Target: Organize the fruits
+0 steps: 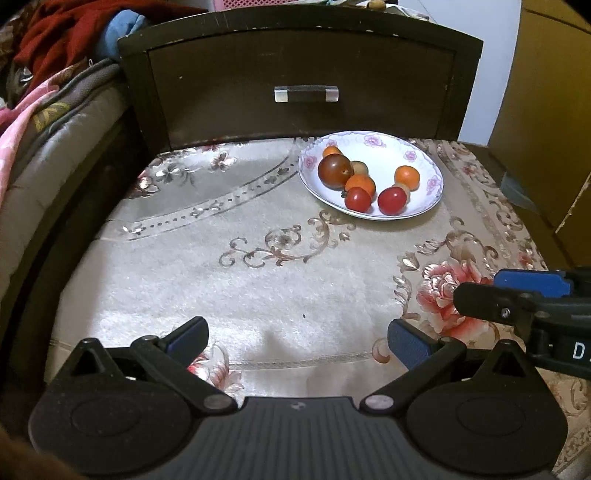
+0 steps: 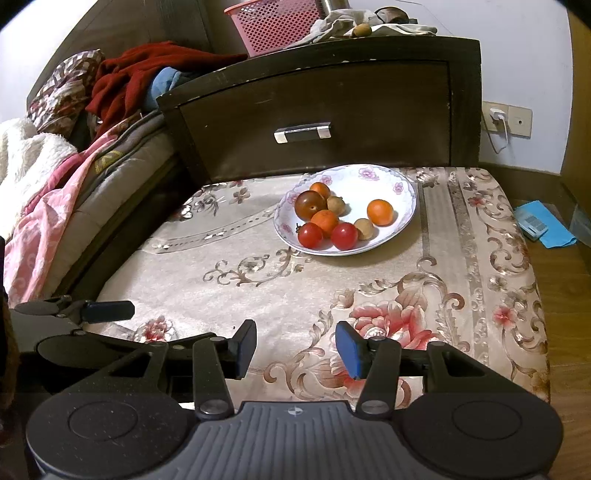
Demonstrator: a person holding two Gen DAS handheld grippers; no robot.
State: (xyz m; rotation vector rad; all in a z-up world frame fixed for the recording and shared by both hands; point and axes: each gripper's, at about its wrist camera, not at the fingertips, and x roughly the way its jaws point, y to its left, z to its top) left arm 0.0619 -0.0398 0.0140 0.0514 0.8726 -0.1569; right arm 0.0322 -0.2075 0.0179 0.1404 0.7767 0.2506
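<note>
A white floral plate sits at the far right of a cloth-covered stool. It holds a dark brown tomato, two red tomatoes, three small oranges and two tan longans. My left gripper is open and empty over the stool's near edge. My right gripper is open and empty, also near the front edge. Each gripper shows in the other's view, the right one in the left wrist view and the left one in the right wrist view.
A dark wooden nightstand with a drawer handle stands behind the stool. A bed with blankets lies to the left. A pink basket sits on the nightstand. A blue item lies on the floor at right.
</note>
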